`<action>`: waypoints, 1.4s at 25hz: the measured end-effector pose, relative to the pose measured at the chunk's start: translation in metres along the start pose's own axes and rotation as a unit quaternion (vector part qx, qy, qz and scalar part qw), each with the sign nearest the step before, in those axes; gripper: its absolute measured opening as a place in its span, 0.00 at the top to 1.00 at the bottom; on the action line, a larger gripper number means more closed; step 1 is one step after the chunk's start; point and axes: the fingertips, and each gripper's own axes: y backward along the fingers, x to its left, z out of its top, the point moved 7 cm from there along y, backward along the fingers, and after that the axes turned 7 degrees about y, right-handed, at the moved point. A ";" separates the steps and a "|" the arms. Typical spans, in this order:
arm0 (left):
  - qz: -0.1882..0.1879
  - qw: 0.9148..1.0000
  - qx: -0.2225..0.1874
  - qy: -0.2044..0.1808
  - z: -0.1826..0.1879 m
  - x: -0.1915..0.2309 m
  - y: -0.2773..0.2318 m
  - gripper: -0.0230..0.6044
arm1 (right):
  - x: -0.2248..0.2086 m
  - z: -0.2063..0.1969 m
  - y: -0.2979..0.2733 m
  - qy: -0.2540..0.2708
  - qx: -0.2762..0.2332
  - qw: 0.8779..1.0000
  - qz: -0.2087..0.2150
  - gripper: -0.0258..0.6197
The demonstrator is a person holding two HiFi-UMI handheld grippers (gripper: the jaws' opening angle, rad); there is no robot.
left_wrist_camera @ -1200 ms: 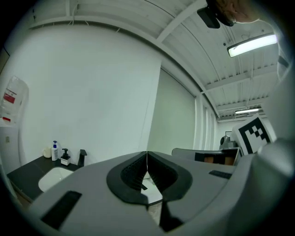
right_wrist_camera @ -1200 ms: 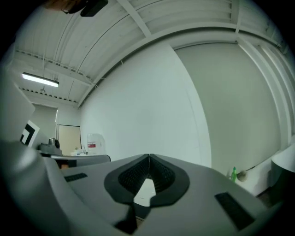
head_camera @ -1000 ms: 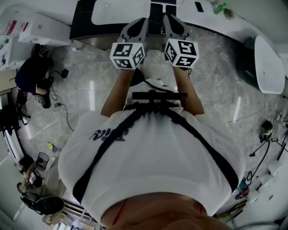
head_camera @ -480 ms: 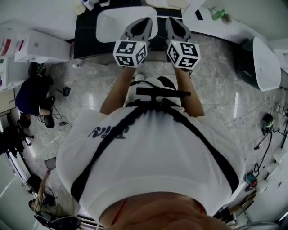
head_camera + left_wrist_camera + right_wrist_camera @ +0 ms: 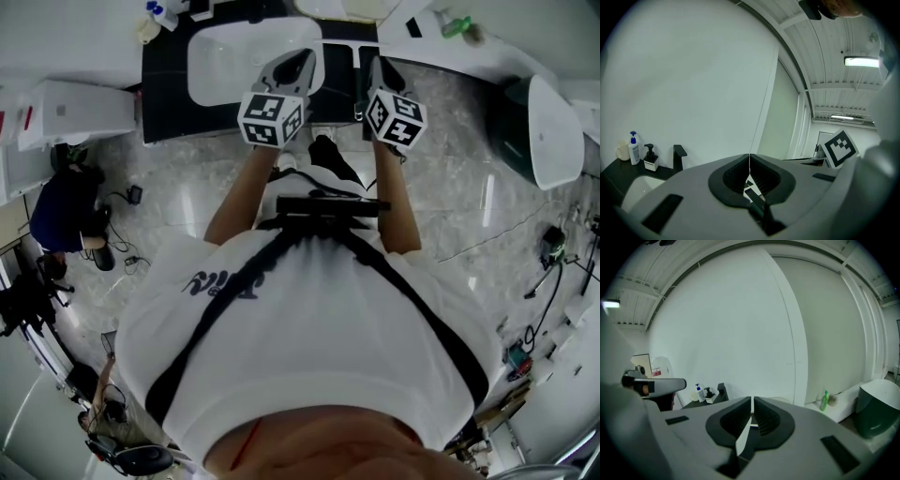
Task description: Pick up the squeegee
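Note:
No squeegee shows clearly in any view. In the head view both grippers are held out in front of the person's white shirt, over a black counter point(image 5: 164, 84) with a white basin point(image 5: 234, 56). My left gripper point(image 5: 298, 58) hangs over the basin's right side; in its own view the left gripper point(image 5: 749, 157) has its pads meeting along a thin seam, with nothing between them. My right gripper point(image 5: 382, 66) is just right of it near the counter's end; its own view shows the right gripper point(image 5: 752, 401) shut and holding nothing. A thin dark strip point(image 5: 357, 80) lies between the two grippers; I cannot tell what it is.
A black faucet point(image 5: 678, 154), a blue-capped bottle point(image 5: 633, 147) and a pump dispenser point(image 5: 649, 159) stand on the counter by the wall. A green bottle point(image 5: 824, 401) sits on a white ledge at right, beside a dark green tub point(image 5: 876, 408). A person point(image 5: 61, 183) crouches at far left.
Both grippers have moved forward and lower, from the counter's near edge to over the counter and basin. The right gripper dipped more. Their jaws stayed shut.

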 end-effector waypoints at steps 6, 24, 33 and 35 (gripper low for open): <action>-0.004 0.999 0.038 0.008 -0.013 0.020 -0.047 0.94 | -0.037 -0.022 -0.044 0.004 0.064 0.997 0.042 0.95; 0.017 0.991 0.129 0.041 -0.068 0.074 -0.124 0.94 | -0.059 -0.120 -0.181 0.031 0.255 0.960 0.113 0.43; 0.026 0.986 0.151 0.061 -0.089 0.090 -0.139 0.94 | -0.058 -0.163 -0.212 -0.001 0.290 0.956 0.044 0.43; 0.027 0.986 0.151 0.063 -0.090 0.091 -0.139 0.94 | -0.057 -0.168 -0.212 0.001 0.307 0.951 0.036 0.43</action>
